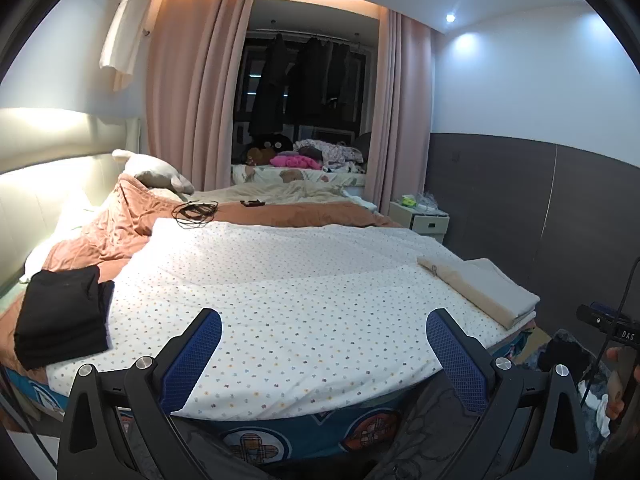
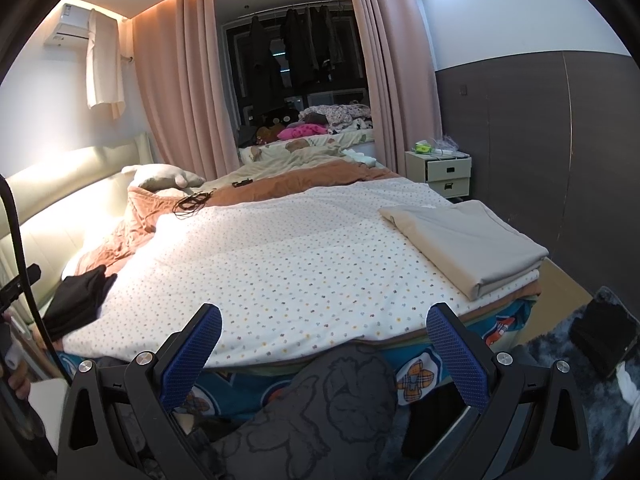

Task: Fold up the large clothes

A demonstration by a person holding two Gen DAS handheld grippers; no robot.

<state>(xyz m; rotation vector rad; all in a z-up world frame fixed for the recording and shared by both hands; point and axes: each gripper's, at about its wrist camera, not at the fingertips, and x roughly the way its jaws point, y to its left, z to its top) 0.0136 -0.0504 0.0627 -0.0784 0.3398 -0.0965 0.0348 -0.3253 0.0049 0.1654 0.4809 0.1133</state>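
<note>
Nearest us, the left gripper [image 1: 324, 354] and the right gripper [image 2: 324, 354] both hang at the foot edge of the bed, fingers spread wide and holding nothing. Below them a grey printed cloth [image 2: 320, 408] bulges up against the bed's foot edge; its lower part is cut off by the frame and the gripper bodies, so we cannot tell what it is, perhaps a trouser leg. A hand [image 1: 618, 384] shows only partly at the right rim of the left view.

The dotted sheet [image 1: 288, 280] covers most of the bed. A folded black garment [image 1: 60, 316] lies at its left edge near the foot; in the right view it is half hidden by the sheet's fold. A folded beige cloth [image 2: 464, 240] sits at the right foot corner.

Farther off, a tangled cable [image 1: 194, 212] rests on the orange blanket [image 1: 120, 228], with a pillow [image 1: 156, 172] beyond. Past the curtains [image 1: 192, 92], dark hanging clothes [image 1: 304, 76] blur into the unlit window.
</note>
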